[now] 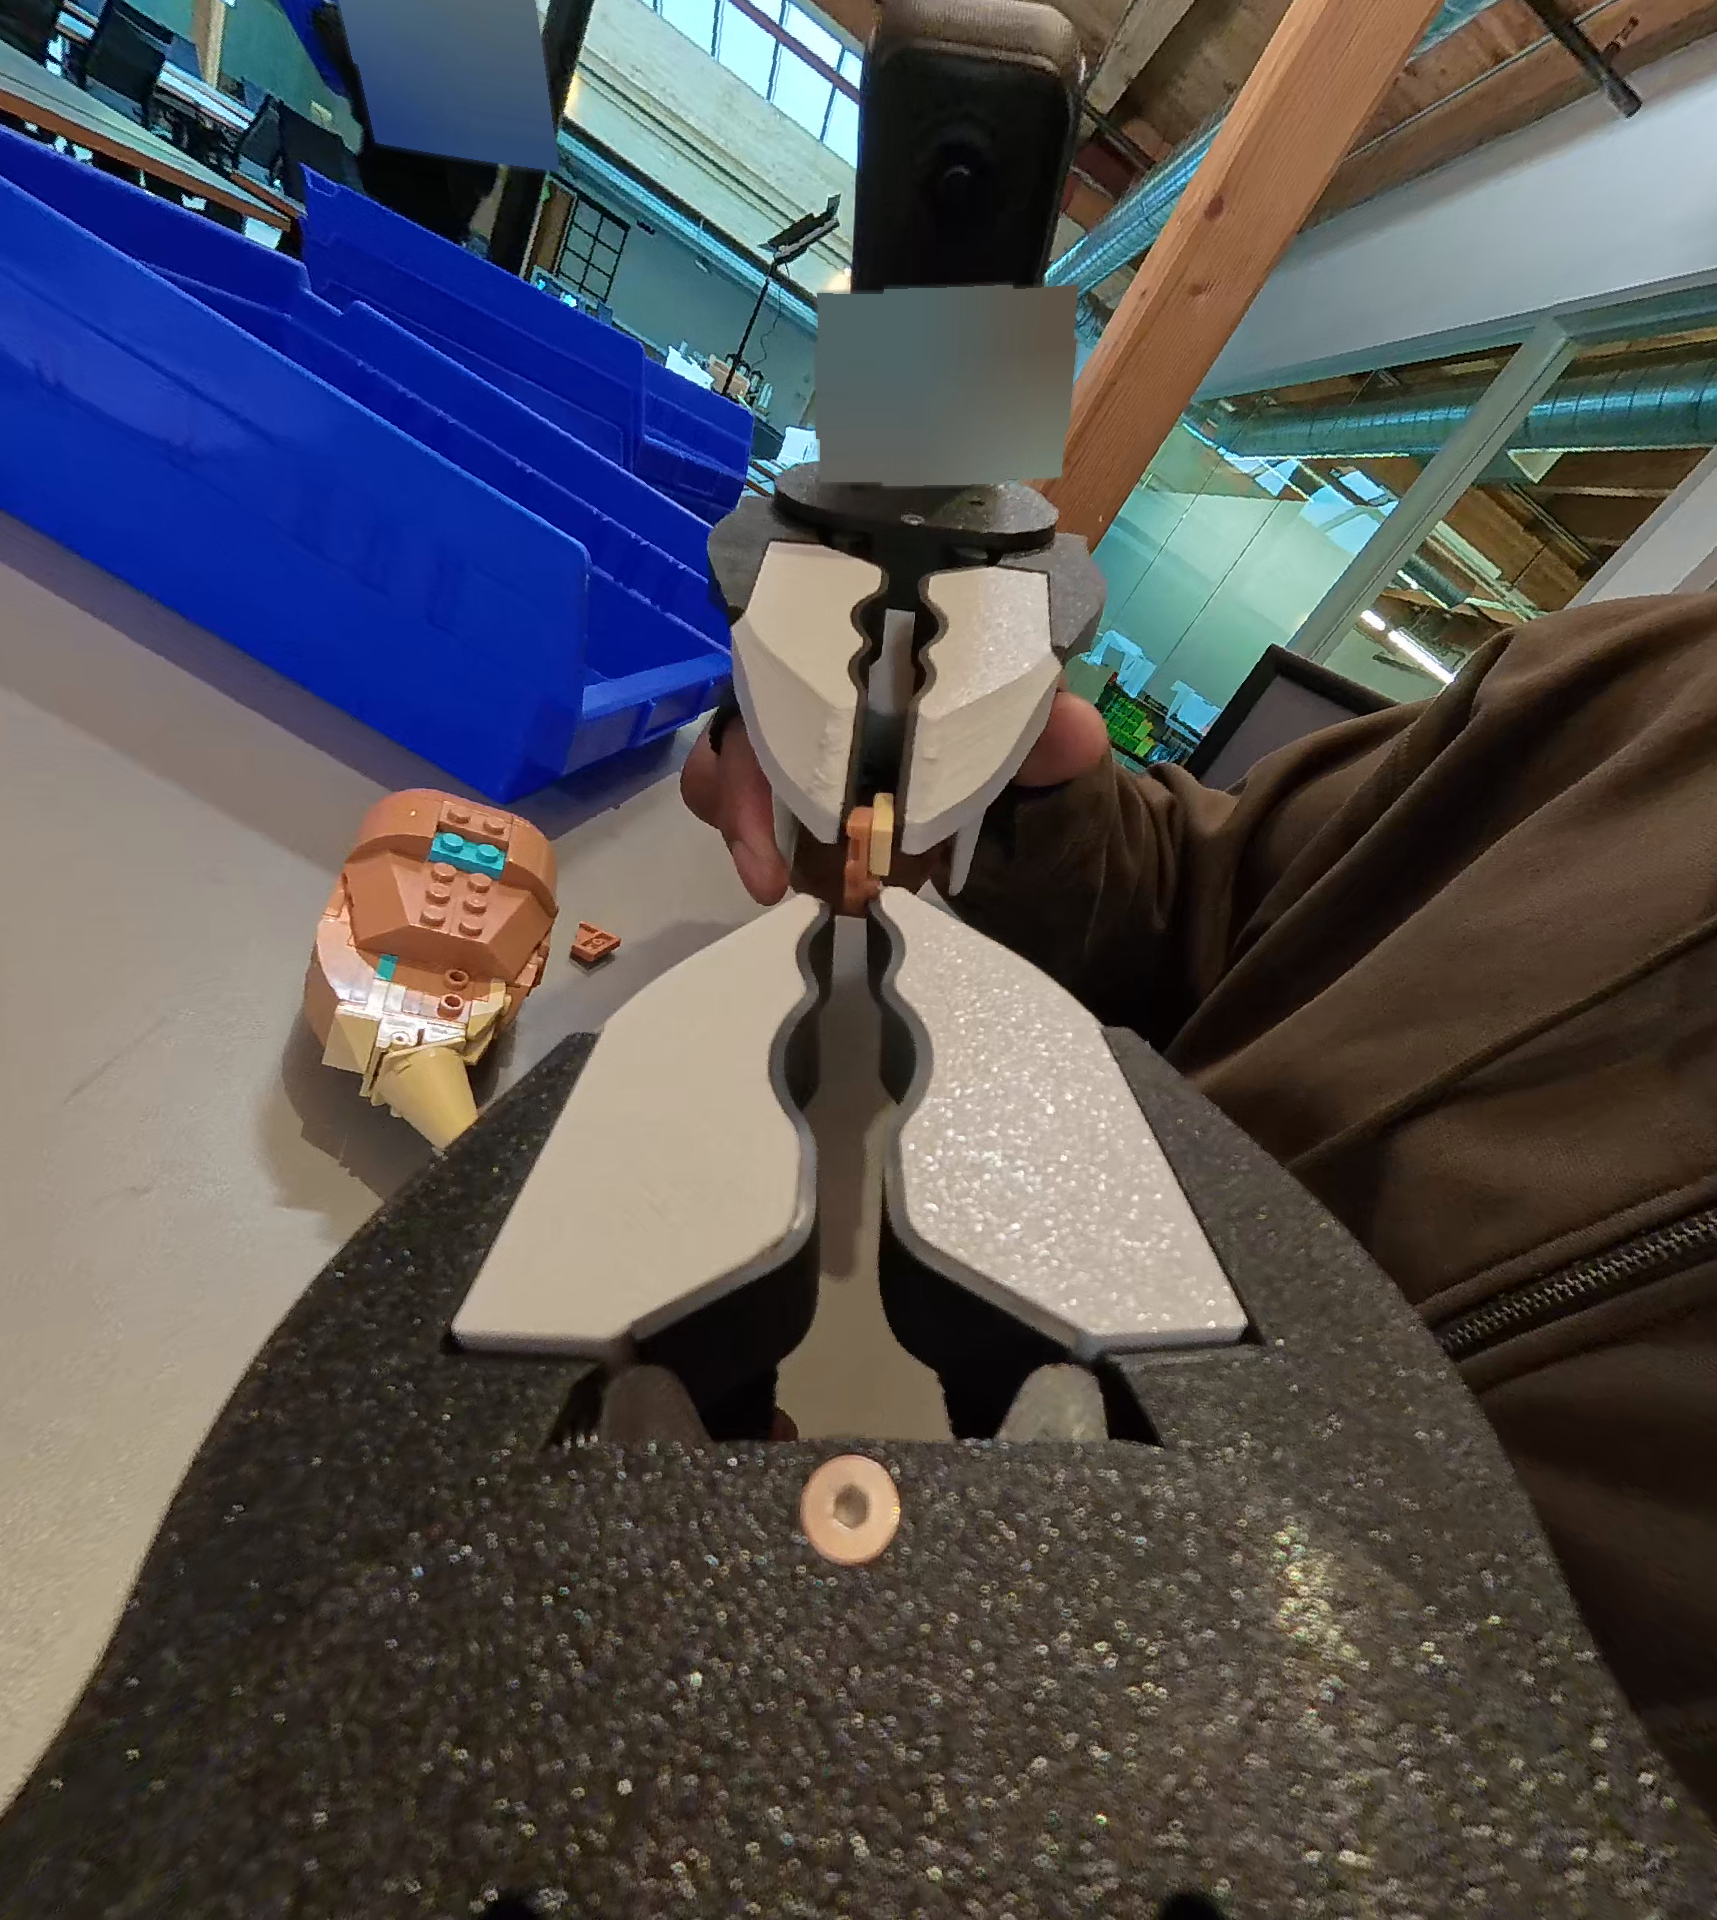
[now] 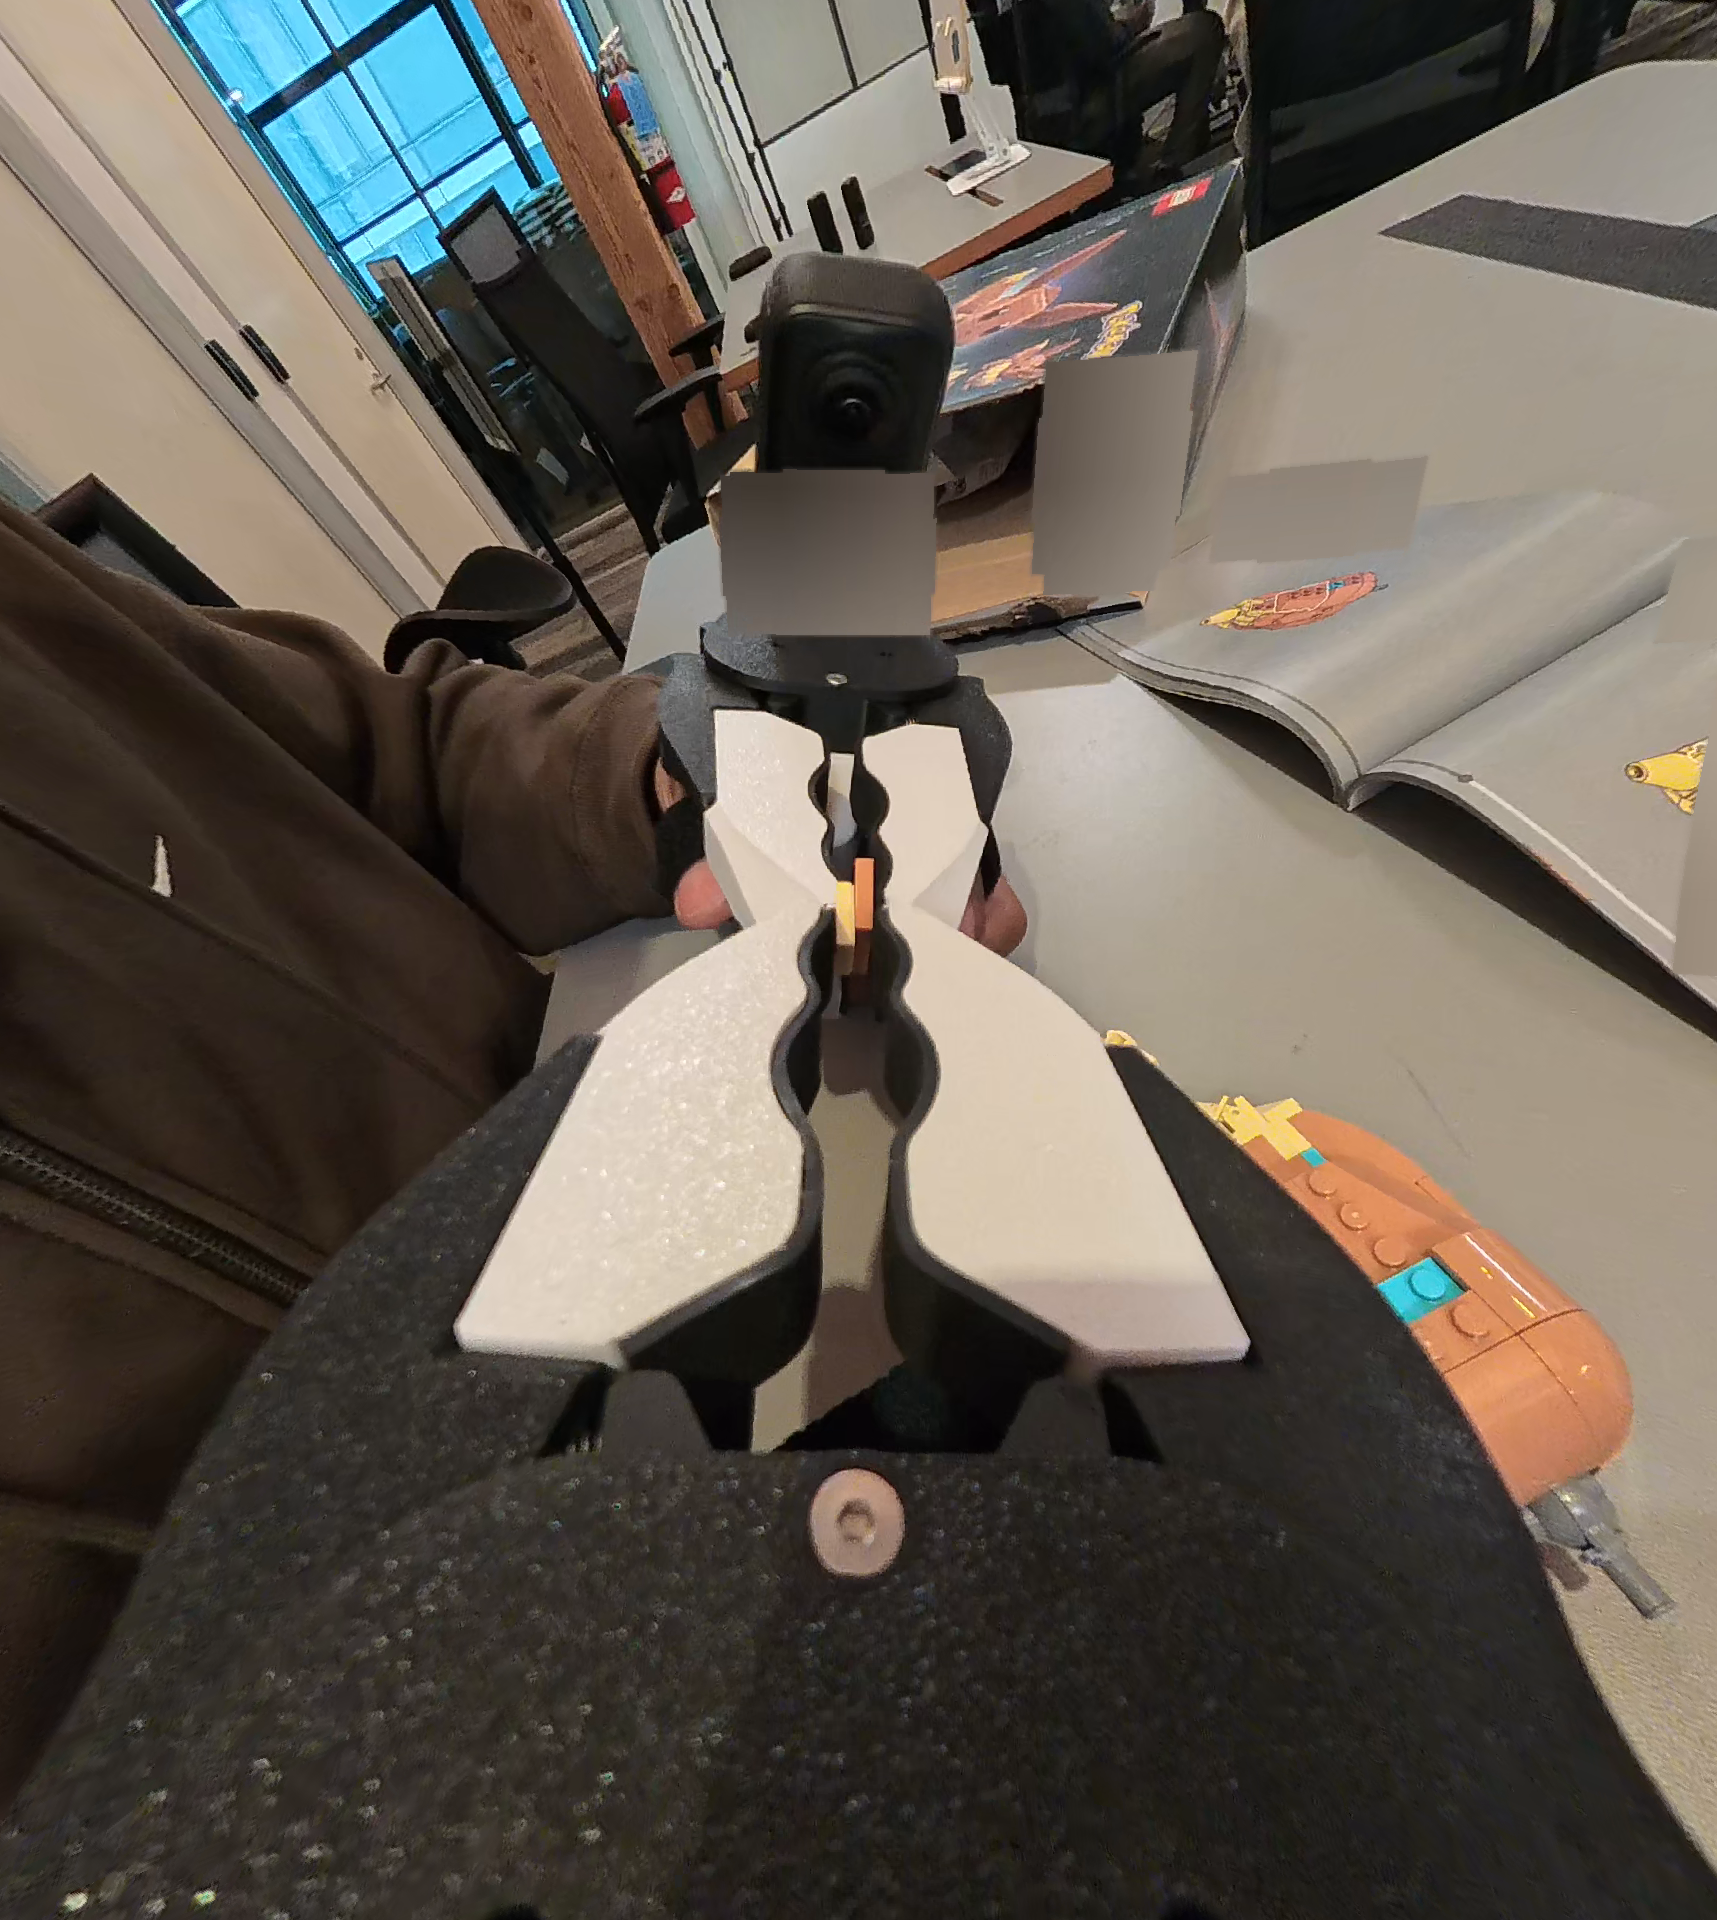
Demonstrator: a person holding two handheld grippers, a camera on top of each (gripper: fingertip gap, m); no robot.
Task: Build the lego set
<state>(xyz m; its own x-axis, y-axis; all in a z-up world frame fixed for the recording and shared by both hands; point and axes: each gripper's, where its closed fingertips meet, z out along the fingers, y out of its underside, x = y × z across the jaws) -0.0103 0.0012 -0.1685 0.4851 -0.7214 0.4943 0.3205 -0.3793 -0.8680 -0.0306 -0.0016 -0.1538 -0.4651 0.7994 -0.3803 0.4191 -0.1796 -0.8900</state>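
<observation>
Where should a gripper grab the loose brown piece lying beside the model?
Probably from straight above, pinching its opposite edges: the loose brown piece lies flat on the table, with the model close on one side, so close parallel to it.

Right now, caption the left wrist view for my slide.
Two grippers meet tip to tip, joining small orange and tan pieces above the table, brown lego model lying nearby.

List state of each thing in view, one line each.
Left tool: shut on small brick piece.
Right tool: shut on small brick piece.
Small brick piece: tan and orange, pinched between both tool tips, off the table.
Brown model: lying on the table, untouched.
Loose brown tile: flat beside the model.
Booklet: lying open.
Blue bins: on the table, contents hidden.
</observation>
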